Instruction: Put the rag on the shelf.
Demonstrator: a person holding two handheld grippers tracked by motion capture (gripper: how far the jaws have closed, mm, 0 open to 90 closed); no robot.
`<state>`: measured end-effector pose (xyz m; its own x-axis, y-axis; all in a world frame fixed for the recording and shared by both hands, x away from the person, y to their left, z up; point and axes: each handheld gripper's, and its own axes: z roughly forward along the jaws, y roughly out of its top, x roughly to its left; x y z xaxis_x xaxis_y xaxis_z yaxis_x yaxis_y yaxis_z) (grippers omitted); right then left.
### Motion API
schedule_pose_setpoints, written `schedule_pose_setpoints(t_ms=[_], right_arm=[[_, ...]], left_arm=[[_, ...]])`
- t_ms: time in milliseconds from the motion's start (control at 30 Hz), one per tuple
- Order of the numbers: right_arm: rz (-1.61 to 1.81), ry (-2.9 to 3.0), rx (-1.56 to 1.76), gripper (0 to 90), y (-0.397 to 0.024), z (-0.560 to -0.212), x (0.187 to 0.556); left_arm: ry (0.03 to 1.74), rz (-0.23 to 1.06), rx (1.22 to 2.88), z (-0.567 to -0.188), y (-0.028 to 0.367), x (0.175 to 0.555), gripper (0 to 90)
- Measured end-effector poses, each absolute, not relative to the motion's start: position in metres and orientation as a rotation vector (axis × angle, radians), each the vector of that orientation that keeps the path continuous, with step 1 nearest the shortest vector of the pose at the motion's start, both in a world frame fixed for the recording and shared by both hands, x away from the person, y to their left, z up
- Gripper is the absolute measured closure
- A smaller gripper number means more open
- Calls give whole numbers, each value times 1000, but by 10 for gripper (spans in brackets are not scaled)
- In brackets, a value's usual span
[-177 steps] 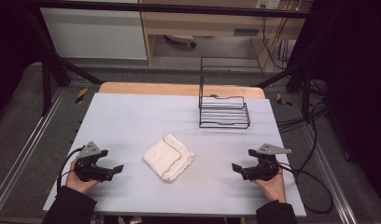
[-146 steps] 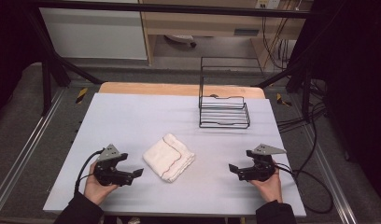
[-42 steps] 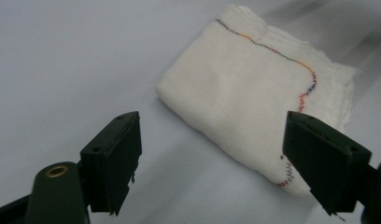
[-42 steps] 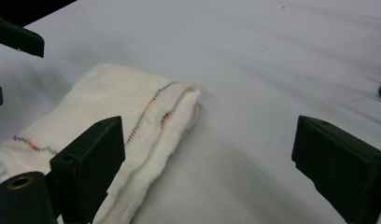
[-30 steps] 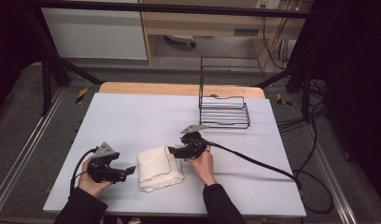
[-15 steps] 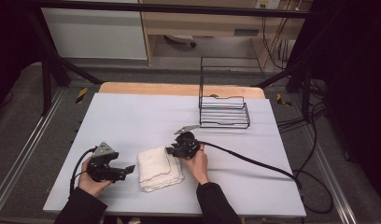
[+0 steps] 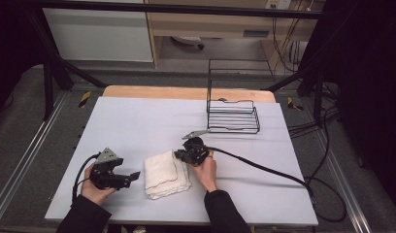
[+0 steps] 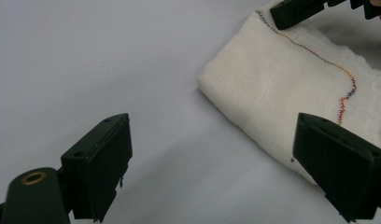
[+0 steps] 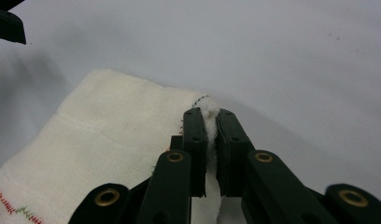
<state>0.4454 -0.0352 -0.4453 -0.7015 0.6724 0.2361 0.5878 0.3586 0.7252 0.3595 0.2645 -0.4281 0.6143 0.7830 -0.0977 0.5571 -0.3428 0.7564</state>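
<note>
now the right tool (image 9: 207, 140) has just closed, pinching a corner of the folded white towel (image 7: 166, 174) lying mid-surface (image 7: 138, 121), likely to unfold it; the left tool (image 8: 226, 172) waits spread beside it.

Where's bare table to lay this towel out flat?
Bare table runs wide from the towel back to the far edge, left of the wire rack. The near right, past the cable, is also free. It is crowded around the towel: right tool pinches its corner, left tool sits open beside it.
</note>
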Motion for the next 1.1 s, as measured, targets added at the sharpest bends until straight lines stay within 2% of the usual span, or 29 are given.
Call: schedule_pose_setpoints(t_ms=[500,600,667,700,733,767,800,833,867,900,967,1000,1033,1100], right_arm=[[1168,2445,1187,832,-48,-446,436],[1173,2441,1184,808,-48,-446,435],[1201,2439,1171,720,-51,-444,435],[1201,2439,1171,720,-51,-444,435],[1237,2424,1157,653,-55,-439,432],[1237,2424,1157,653,-55,-439,432],[1253,2425,1144,607,-57,-436,431],[1264,2422,1135,533,-61,-434,429],[1275,2398,1116,411,-67,-429,426],[1275,2398,1116,411,-67,-429,426],[1306,2387,1113,327,-75,-425,424],[1331,2389,1109,229,-83,-422,422],[1331,2389,1109,229,-83,-422,422],[1336,2380,1091,165,-90,-420,420]], left_arm=[[1084,351,2024,-426,255,365,132],[1087,352,2024,-425,250,368,134],[1083,359,2026,-423,248,370,135],[1090,357,2018,-422,247,371,135],[1090,362,2014,-421,246,373,138],[1095,362,2006,-420,245,375,138],[1104,360,1997,-419,243,377,143],[1113,365,1993,-418,242,379,147],[1119,365,1992,-417,240,382,158],[1123,364,1992,-417,238,385,158],[1140,368,1994,-417,234,390,171],[1149,365,1996,-418,232,392,186],[1158,360,1996,-420,229,395,186],[1179,356,1995,-423,224,401,211]])
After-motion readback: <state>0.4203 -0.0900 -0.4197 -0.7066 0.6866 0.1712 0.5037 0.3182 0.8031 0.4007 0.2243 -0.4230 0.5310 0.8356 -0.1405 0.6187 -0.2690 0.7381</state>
